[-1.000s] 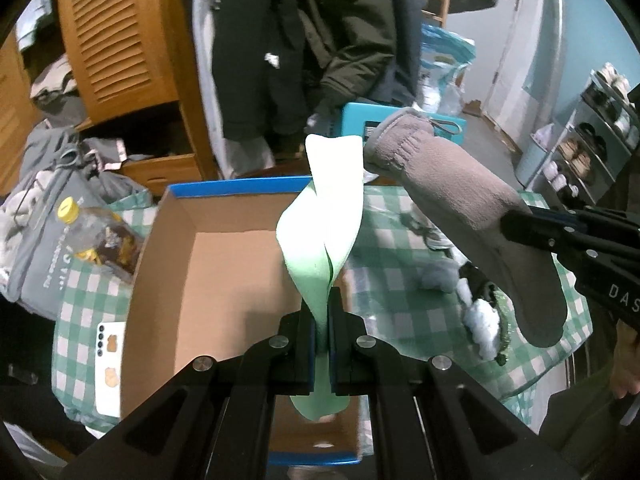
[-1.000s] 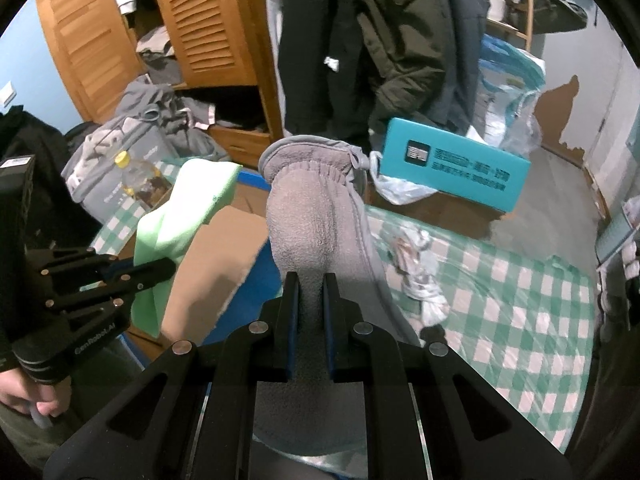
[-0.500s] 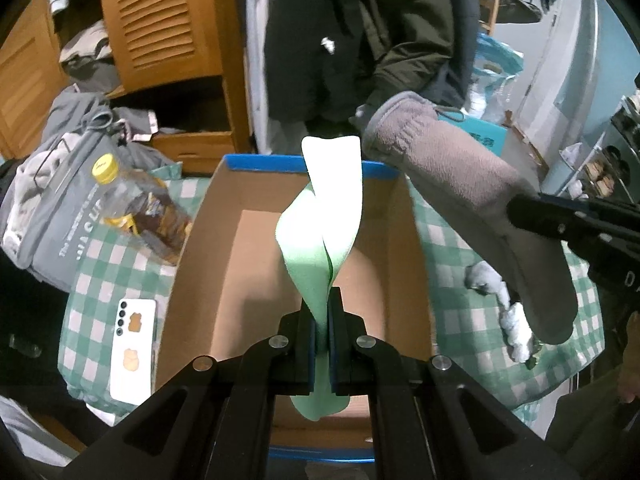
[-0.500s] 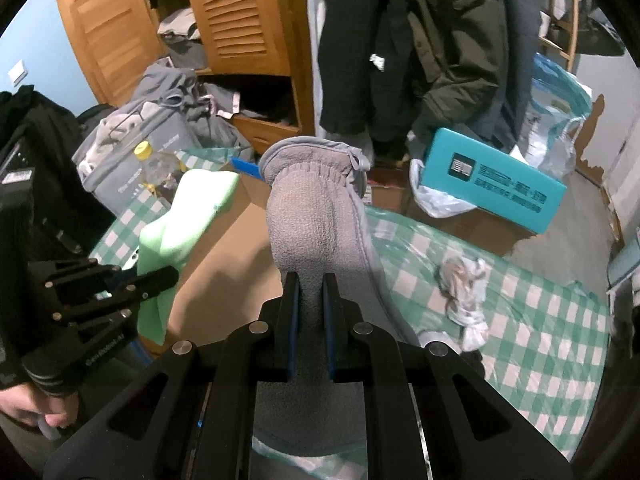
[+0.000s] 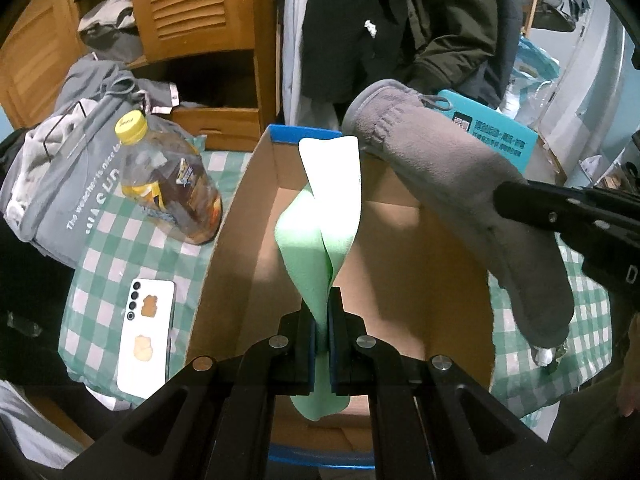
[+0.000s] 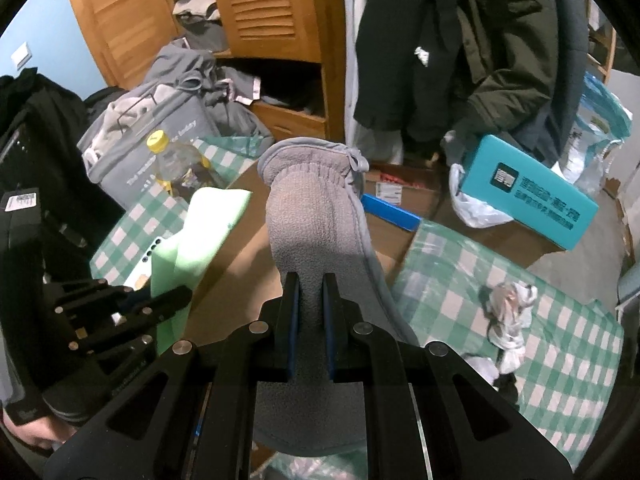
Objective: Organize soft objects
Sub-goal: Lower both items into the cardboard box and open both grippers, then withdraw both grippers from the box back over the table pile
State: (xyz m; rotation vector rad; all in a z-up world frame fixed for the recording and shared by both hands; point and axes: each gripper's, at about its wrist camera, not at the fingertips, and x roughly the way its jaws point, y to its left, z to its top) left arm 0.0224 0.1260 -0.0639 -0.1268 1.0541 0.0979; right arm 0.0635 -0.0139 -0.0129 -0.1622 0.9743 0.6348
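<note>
My left gripper (image 5: 323, 300) is shut on a folded light-green cloth (image 5: 326, 216), which hangs over the open cardboard box (image 5: 248, 184) with a blue rim. My right gripper (image 6: 307, 284) is shut on a grey fleece glove (image 6: 316, 200). In the left wrist view that grey glove (image 5: 452, 184) slants over the box's right side, with the right gripper (image 5: 500, 200) clamped on it. The right wrist view shows the green cloth (image 6: 196, 236) and the left gripper (image 6: 182, 294) at the left, above the box (image 6: 236, 276).
A green-checked cloth (image 5: 116, 240) covers the table. A tea bottle (image 5: 168, 184) and a white phone (image 5: 146, 332) lie left of the box. White and dark socks (image 6: 508, 320) lie right of it. A teal box (image 6: 528, 196), hanging coats and a wooden wardrobe stand behind.
Both grippers have shifted leftward over the table with their loads. The box now lies squarely under the green cloth, and the glove has come over its right side.
</note>
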